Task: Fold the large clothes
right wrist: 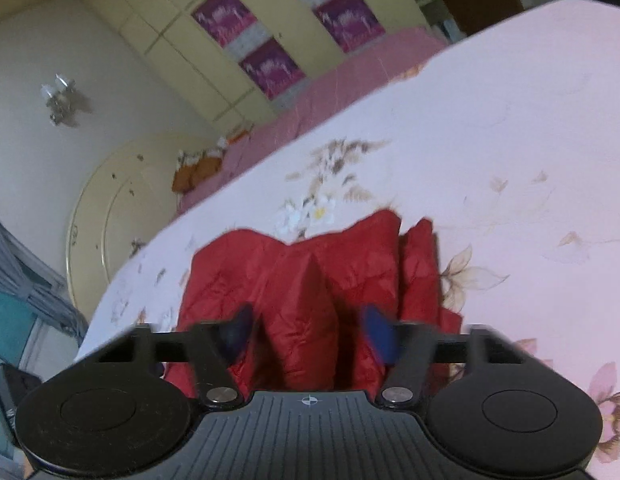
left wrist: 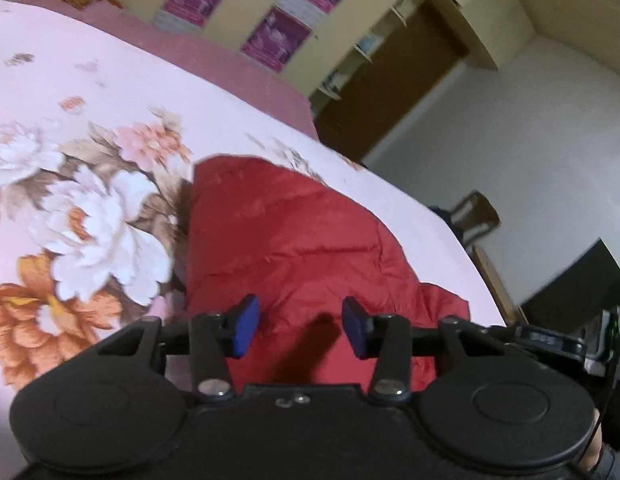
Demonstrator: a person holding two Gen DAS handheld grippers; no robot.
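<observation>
A red quilted jacket (left wrist: 301, 240) lies on a pink floral bed sheet (left wrist: 89, 92). My left gripper (left wrist: 301, 326) is open just above the near part of the jacket, its blue pads (left wrist: 245, 326) apart with nothing between them. In the right wrist view the jacket (right wrist: 310, 276) lies bunched in folds on the sheet (right wrist: 510, 120). My right gripper (right wrist: 307, 334) is open, its blue pads (right wrist: 380, 334) either side of a raised red fold, not closed on it.
A cream wardrobe with purple panels (left wrist: 269, 20) stands behind the bed. A darker pink cover (left wrist: 229, 60) lies at the far side. A wooden chair (left wrist: 476, 216) and dark furniture (left wrist: 574, 280) stand beyond the bed edge. A cream headboard (right wrist: 121, 200) shows in the right wrist view.
</observation>
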